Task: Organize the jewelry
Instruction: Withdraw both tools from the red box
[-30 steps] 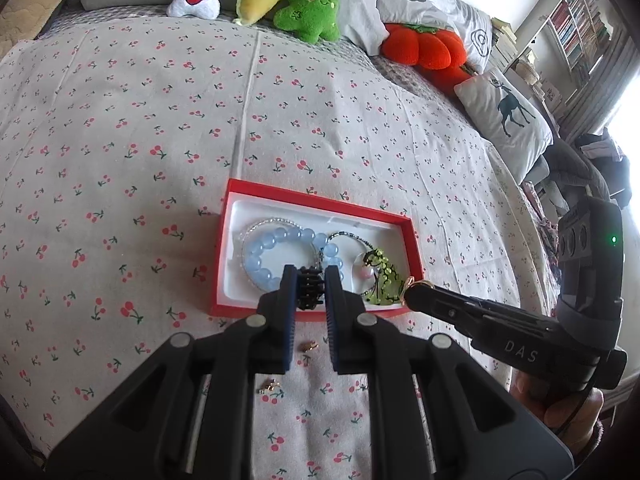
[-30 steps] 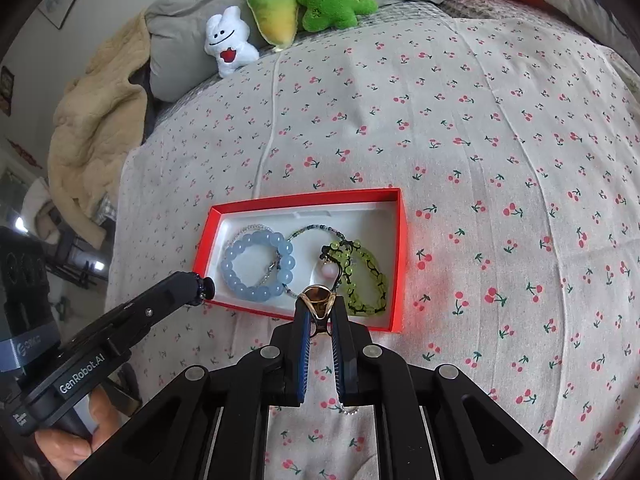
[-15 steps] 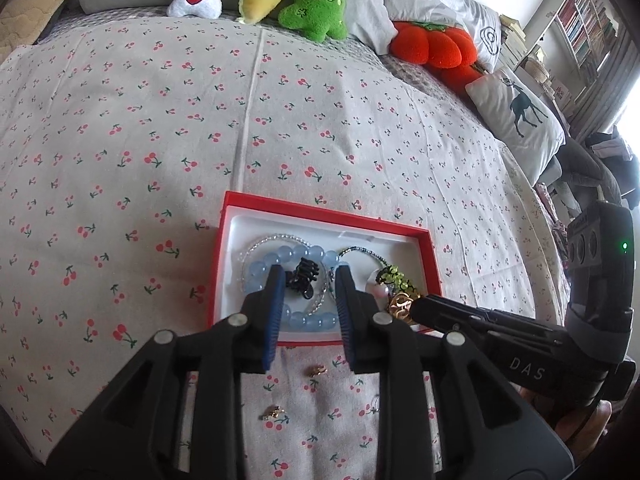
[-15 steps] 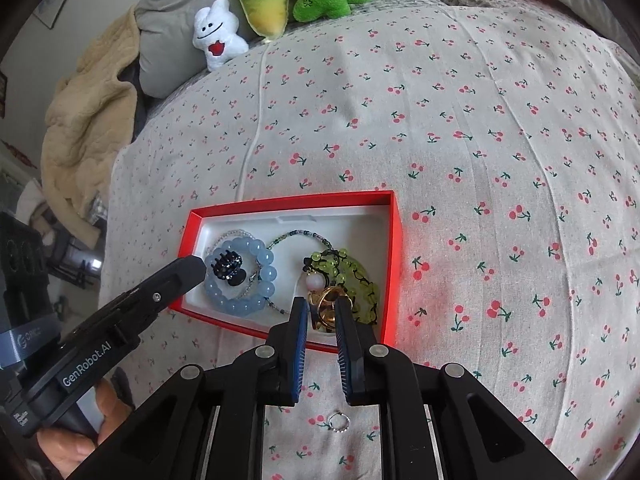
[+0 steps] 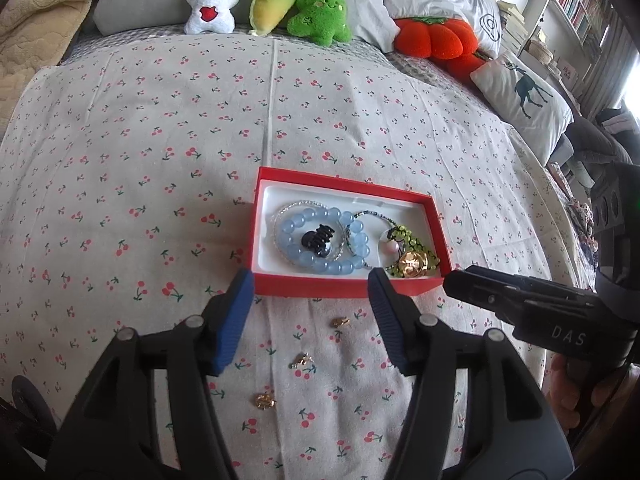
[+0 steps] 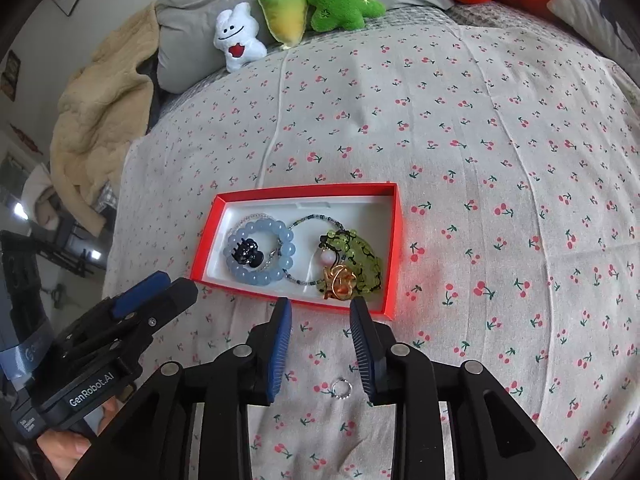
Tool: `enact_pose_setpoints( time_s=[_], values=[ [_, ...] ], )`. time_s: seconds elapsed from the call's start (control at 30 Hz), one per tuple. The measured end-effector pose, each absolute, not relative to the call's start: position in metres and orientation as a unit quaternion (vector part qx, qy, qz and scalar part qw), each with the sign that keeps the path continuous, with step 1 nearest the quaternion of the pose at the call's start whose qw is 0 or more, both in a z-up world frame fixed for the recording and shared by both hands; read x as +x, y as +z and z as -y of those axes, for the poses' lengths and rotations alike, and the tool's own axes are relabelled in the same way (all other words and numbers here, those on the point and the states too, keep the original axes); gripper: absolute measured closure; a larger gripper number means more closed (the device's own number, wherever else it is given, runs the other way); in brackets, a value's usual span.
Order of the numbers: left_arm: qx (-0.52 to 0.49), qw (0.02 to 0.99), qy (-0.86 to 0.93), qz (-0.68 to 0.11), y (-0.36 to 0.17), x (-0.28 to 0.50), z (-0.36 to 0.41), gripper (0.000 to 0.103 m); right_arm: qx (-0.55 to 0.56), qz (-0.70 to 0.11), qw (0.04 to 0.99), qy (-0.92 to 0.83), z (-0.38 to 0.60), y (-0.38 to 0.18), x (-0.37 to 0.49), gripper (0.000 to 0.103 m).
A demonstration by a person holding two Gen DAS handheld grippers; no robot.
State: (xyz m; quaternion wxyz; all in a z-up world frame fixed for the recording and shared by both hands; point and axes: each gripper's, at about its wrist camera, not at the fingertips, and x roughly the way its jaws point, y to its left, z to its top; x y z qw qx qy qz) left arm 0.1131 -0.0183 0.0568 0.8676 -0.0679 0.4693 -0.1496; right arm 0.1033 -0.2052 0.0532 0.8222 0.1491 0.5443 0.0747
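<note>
Cherry-print bedding covers the bed [image 5: 360, 120], with plush toys [image 5: 276, 0] lined up by the pillows. Both tools, left [image 5: 310, 312] and right [image 6: 320, 346], hang wide open and empty just short of the red box [image 5: 348, 286], which holds a blue bead bracelet [image 5: 320, 266], a black claw clip [image 5: 318, 238] and a gold ring [image 5: 412, 268]. Loose on the sheet lie three small gold earrings [image 5: 302, 360] and a silver ring [image 6: 341, 389]. They look feather-light, hard and slippery, likely to sink into soft fabric; I'd pinch each across its widest part, pressing down slightly.
</note>
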Motion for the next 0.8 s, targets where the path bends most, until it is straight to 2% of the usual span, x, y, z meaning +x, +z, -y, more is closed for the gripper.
enact_pose_setpoints(
  time_s=[0.03, 0.2, 0.3, 0.37, 0.57, 0.8],
  values=[
    [-0.065, 0.868, -0.147, -0.470, 0.057, 0.109, 0.018, 0.038, 0.147, -0.540, 0.826, 0.075, 0.205, 0.056, 0.099, 0.047],
    [-0.048, 0.868, -0.138, -0.475, 0.054, 0.091, 0.013, 0.025, 0.136, -0.535, 0.830, 0.076, 0.205, 0.060, 0.081, 0.044],
    [-0.034, 0.866, -0.132, -0.482, 0.048, 0.080, 0.010, 0.021, 0.129, -0.535, 0.832, 0.072, 0.206, 0.057, 0.070, 0.038],
    [-0.026, 0.863, -0.129, -0.488, 0.042, 0.073, 0.007, 0.019, 0.124, -0.537, 0.832, 0.068, 0.208, 0.053, 0.063, 0.033],
    [0.005, 0.860, -0.135, -0.492, 0.017, 0.051, 0.001, 0.018, 0.097, -0.540, 0.834, 0.054, 0.211, 0.036, 0.046, 0.027],
    [0.069, 0.859, -0.154, -0.483, -0.015, 0.031, -0.007, 0.018, 0.037, -0.550, 0.833, 0.058, 0.207, 0.002, 0.028, 0.027]
  ],
)
